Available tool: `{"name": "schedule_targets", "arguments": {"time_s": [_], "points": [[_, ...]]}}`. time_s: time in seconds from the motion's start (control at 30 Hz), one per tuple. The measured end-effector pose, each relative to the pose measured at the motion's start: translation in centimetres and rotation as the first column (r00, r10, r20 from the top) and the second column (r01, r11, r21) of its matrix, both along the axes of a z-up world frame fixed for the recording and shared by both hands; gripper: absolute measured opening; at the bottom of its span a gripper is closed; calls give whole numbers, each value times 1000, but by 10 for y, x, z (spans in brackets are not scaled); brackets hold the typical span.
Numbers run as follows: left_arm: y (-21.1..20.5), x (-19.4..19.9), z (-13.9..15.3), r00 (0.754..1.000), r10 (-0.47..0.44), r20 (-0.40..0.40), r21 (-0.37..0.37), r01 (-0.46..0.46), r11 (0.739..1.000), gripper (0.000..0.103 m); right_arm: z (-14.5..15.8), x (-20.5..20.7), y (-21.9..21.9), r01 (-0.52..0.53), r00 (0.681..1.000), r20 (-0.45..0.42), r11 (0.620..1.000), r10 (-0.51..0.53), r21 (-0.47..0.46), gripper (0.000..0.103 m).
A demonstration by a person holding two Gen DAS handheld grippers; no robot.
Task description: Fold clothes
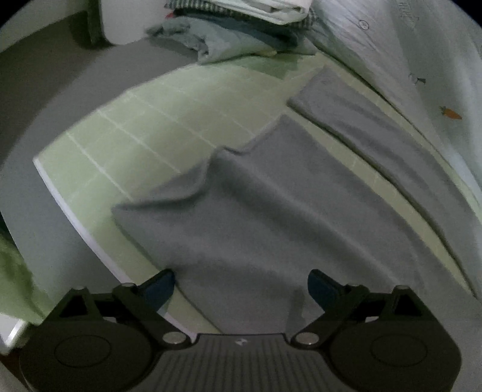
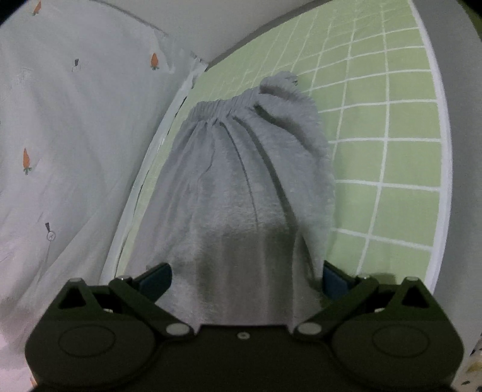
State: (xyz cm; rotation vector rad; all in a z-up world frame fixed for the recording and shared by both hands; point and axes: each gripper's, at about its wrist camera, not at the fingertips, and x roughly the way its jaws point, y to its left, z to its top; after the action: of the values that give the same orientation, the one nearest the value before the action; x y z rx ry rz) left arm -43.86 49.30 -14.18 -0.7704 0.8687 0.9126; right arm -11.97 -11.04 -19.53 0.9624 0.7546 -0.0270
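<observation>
A pair of grey fleece trousers (image 1: 271, 211) lies on a green grid mat (image 1: 144, 126). In the left wrist view its two legs stretch away, the near one with a rumpled fold at its left edge. My left gripper (image 1: 241, 286) is open, its jaws wide apart just above the cloth. In the right wrist view the trousers (image 2: 241, 181) show their gathered elastic waistband (image 2: 223, 107) at the far end. My right gripper (image 2: 245, 274) is open, its jaws straddling the grey cloth, which passes between them.
A stack of folded clothes (image 1: 241, 27) sits at the far end of the mat. A white sheet with carrot prints (image 1: 436, 75) borders the mat; it also shows in the right wrist view (image 2: 75, 135). The mat's white edge (image 2: 442, 150) meets grey floor.
</observation>
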Motion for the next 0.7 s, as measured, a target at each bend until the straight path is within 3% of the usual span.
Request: {"name": "schedule_targets", "arguments": {"time_s": [0.23,0.3,0.4,0.53,0.63,0.7], "points": [[24,-15,-1,996,72,45,-3,-72,997,94,1,-12,8,66,998,5,998,-66,-9,103],[25,-12,-1,997,75,26,9,-75,997,91,1,-10,10,70,998,1,997,-70,-24,103],[19,-5,1,998,58,-32,60,-56,997,73,2,-8,10,84,996,-9,996,-84,-27,103],[17,0,1,996,47,-76,92,-40,995,65,-2,-10,2,127,992,-2,991,-127,37,103],[17,3,2,993,57,-108,108,-46,993,50,-7,-10,-7,137,990,10,986,-138,97,103],[18,2,3,992,69,-109,115,-57,992,32,-8,-6,-12,111,993,14,987,-113,113,103]]}}
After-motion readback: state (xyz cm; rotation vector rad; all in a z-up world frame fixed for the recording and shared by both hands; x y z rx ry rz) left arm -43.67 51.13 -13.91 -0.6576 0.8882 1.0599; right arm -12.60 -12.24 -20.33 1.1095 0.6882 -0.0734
